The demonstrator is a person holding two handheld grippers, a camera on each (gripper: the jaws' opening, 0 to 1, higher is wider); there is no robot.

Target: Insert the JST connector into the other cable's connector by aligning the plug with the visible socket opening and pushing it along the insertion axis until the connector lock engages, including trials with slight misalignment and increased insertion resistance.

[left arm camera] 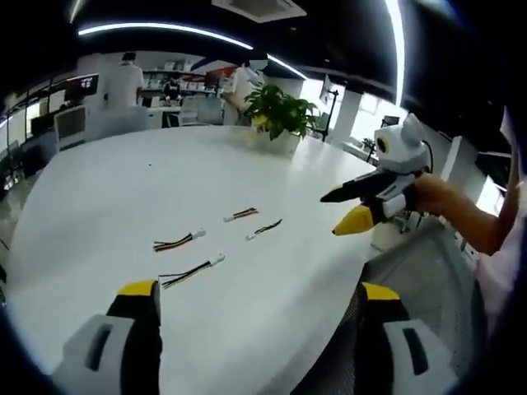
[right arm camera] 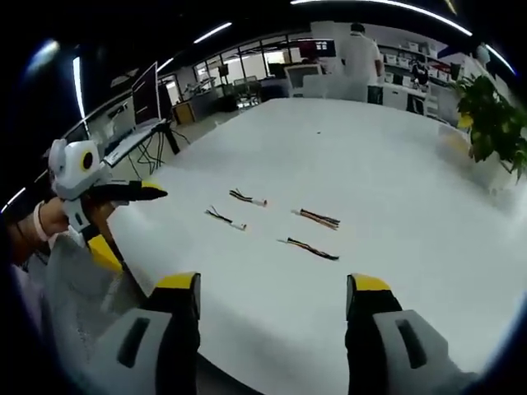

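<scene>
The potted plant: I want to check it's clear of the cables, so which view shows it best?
The left gripper view: the potted plant stands whole, pot and leaves, at the table's far edge, well beyond the four cables. In the right gripper view the plant is cut off by the picture's edge.

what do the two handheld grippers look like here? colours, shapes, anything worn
Both match: the left gripper and right gripper each have two black jaws with yellow tips on light grey moulded bases with slots. Seen side-on in the other's view, each has a white rounded head over a black body and a yellow-tipped jaw. The person holding them wears a pale short sleeve.
</scene>
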